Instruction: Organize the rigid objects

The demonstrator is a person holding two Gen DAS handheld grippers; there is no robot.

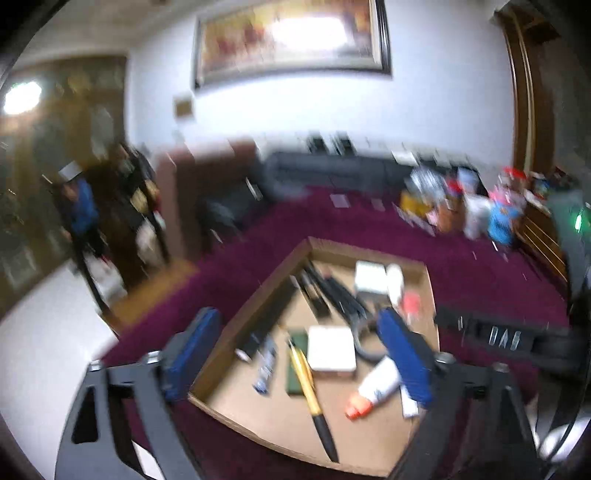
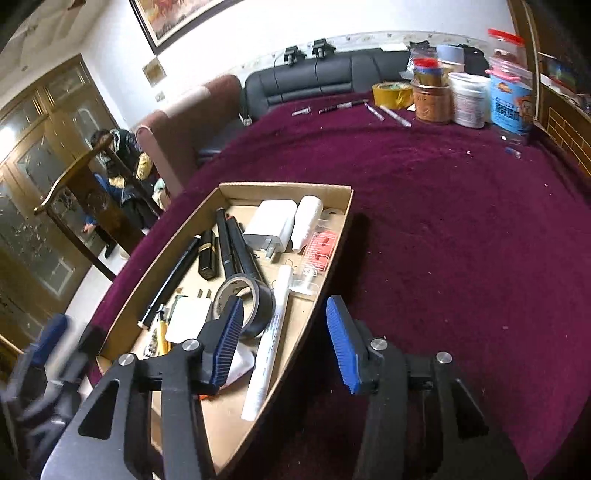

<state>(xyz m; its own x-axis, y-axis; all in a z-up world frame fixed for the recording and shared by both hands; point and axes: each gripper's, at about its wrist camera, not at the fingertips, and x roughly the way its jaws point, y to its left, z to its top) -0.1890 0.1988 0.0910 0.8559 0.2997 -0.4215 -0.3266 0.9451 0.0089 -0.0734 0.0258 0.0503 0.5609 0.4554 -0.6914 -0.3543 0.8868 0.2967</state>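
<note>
White wall (image 2: 236, 33) at far side, framed painting (image 1: 291, 37) hung high. Black leather sofa (image 2: 314, 79) below, brown armchair (image 2: 184, 122) to left. Wooden glass-panelled cabinet (image 2: 44, 155) far left. Maroon cloth (image 2: 443, 206) covering table.

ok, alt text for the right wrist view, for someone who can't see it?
The right gripper hangs open and empty over the near end of a shallow cardboard tray on a maroon tablecloth. The tray holds a black tape roll, white charger, white marker and black pens. Jars and yellow tape stand at the far edge.
</note>
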